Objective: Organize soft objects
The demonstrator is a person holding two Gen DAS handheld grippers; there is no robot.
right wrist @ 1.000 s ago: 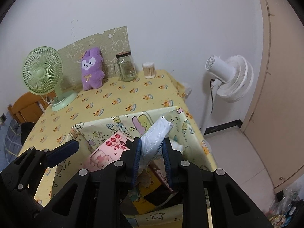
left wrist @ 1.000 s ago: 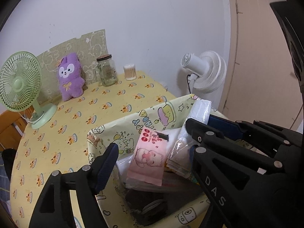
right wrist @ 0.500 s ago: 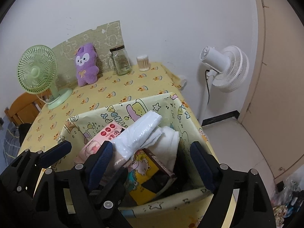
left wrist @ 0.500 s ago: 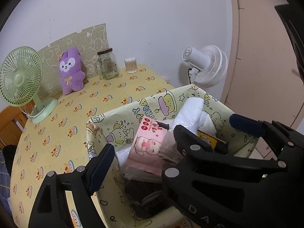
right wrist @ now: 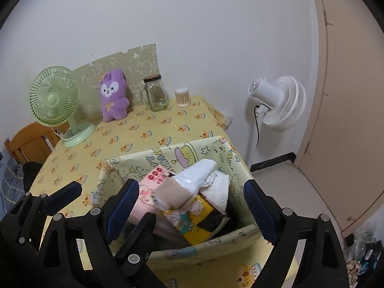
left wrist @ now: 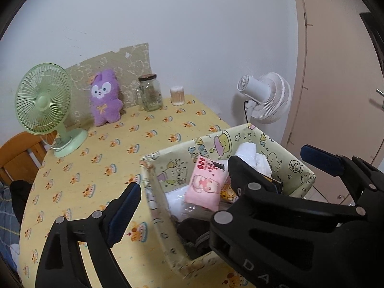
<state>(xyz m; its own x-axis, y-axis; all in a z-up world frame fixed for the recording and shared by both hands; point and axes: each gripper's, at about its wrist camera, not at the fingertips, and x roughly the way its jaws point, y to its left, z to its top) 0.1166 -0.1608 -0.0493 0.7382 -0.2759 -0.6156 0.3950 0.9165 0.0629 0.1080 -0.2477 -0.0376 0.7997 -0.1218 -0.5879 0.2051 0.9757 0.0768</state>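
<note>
A yellow cartoon-print fabric bin [left wrist: 156,206] stands on the table near its front right edge. In it lie a pink tissue pack [left wrist: 206,187], a white plastic-wrapped pack [right wrist: 199,172], a yellow cartoon pack [right wrist: 192,218] and dark items at the bottom. My left gripper [left wrist: 182,180] hovers over the bin's left side, its jaws opening, nothing pressed between them. Above the bin's middle, my right gripper [right wrist: 190,187] has its jaws opening too; the white pack lies loose below them. A purple plush [left wrist: 104,98] leans against the board at the back.
At the back left of the yellow tablecloth [left wrist: 96,168] stands a green desk fan [left wrist: 43,100], with a glass jar [left wrist: 150,93] and a cotton-swab tub [left wrist: 177,96] at the back. A white floor fan [right wrist: 278,103] and a door are right, a wooden chair [left wrist: 16,151] left.
My right gripper opened and let go of the white pack, which now lies in the bin. Both grippers drew back and up from the bin, and the left one widened.
</note>
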